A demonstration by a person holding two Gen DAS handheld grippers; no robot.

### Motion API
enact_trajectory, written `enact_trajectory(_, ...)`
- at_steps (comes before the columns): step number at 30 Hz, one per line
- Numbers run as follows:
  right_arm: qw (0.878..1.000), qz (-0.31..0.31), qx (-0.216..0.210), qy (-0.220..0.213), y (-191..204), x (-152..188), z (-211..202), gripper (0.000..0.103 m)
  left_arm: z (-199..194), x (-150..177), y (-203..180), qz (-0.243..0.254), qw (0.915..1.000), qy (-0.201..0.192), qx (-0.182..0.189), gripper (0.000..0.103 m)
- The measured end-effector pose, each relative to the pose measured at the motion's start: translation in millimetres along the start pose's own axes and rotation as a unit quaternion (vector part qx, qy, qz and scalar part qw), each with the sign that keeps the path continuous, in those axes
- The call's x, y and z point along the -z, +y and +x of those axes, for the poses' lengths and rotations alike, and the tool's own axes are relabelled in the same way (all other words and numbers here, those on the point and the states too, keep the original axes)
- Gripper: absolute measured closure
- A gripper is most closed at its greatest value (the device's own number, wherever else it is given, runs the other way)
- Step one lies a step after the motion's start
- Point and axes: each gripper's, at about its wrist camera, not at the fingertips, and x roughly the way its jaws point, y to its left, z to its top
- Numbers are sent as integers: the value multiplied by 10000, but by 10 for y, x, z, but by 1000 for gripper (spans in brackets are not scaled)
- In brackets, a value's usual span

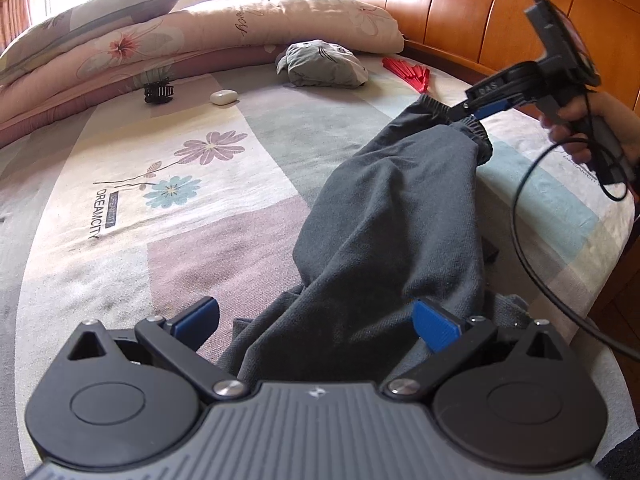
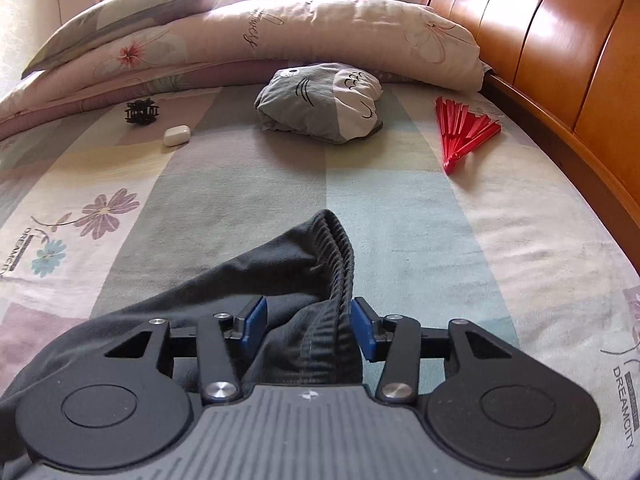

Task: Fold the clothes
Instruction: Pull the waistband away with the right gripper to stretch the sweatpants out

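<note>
Dark grey trousers point(image 1: 392, 216) lie stretched along a patterned bedsheet point(image 1: 140, 208), running from the near edge of the bed toward a wooden headboard point(image 1: 480, 12), with one elasticated cuff point(image 2: 340, 256) at the far end. Risks come first: the cuff sits between the fingers of the right gripper point(image 2: 308, 328) but is not pinched, so if that hand lifts or pulls away now, the cuff will likely drop back unevenly and the leg will crease rather than lie flat for a fold. Loose cloth bunched near the left gripper point(image 1: 316, 326) could also drag or twist if either end is moved alone, and the black cable point(image 1: 532, 216) trailing from the right tool could snag the fabric or sweep across it. Farther up the bed, well apart from the trousers, lie a grey plush toy point(image 2: 320, 100), a red folding fan point(image 2: 464, 132), a small white case point(image 2: 177, 135) and a black hair clip point(image 2: 142, 111); a wide sweep might disturb them. Now the tools: the right gripper's blue pads point(image 2: 362, 330) stand about half open, the ribbed cuff between them, the right pad close against its edge and the left pad clear of it. The left gripper is spread wide over the waist end, gripping nothing, though its right pad point(image 1: 436, 326) rests against the cloth.
</note>
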Motion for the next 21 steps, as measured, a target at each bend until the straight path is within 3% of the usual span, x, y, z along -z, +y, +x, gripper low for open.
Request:
enact_trajectory(5,9994,144,-321,21,61,459,-436,34,-25,56,-78,121,9998,94,-109,1)
enact_trajectory(16,9948,615,-753,310,227,1225,-766,33,-203,315,-321,960,9947,373,-71,1)
enact_trajectory(19,9937,685,-818,342,264,1277,-784,33,-143,406,-375,1220,9908,490,-311,1)
enact_trajectory(21,9932,711,-855,348,291,1297,-799,33,-69,412,-363,1275,9882,482,-699,1)
